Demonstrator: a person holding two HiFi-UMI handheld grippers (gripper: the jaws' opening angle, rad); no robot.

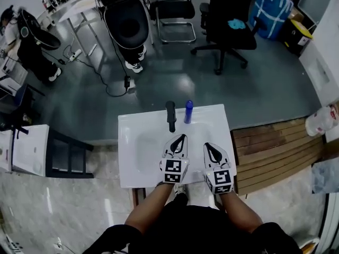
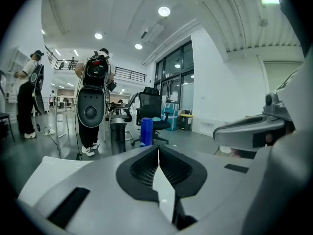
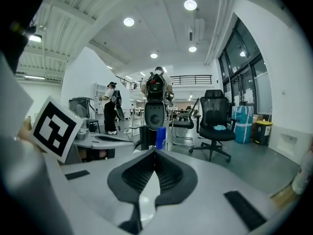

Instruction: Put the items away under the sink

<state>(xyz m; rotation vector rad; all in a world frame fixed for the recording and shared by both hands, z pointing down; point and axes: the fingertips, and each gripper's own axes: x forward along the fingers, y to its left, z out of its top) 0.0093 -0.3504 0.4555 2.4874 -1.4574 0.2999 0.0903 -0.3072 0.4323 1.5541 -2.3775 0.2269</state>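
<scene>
White sink top (image 1: 139, 157) lies under the left gripper (image 2: 158, 150) and right gripper (image 3: 154, 153), each with jaws pressed together on nothing. By my judgement nothing is stowed: the black bottle (image 1: 170, 115) and blue bottle (image 1: 188, 111) stand upright at its far edge, just past the tips. Office chairs (image 1: 228, 30) and a person (image 1: 127, 25) stand well apart, blocking nothing.
</scene>
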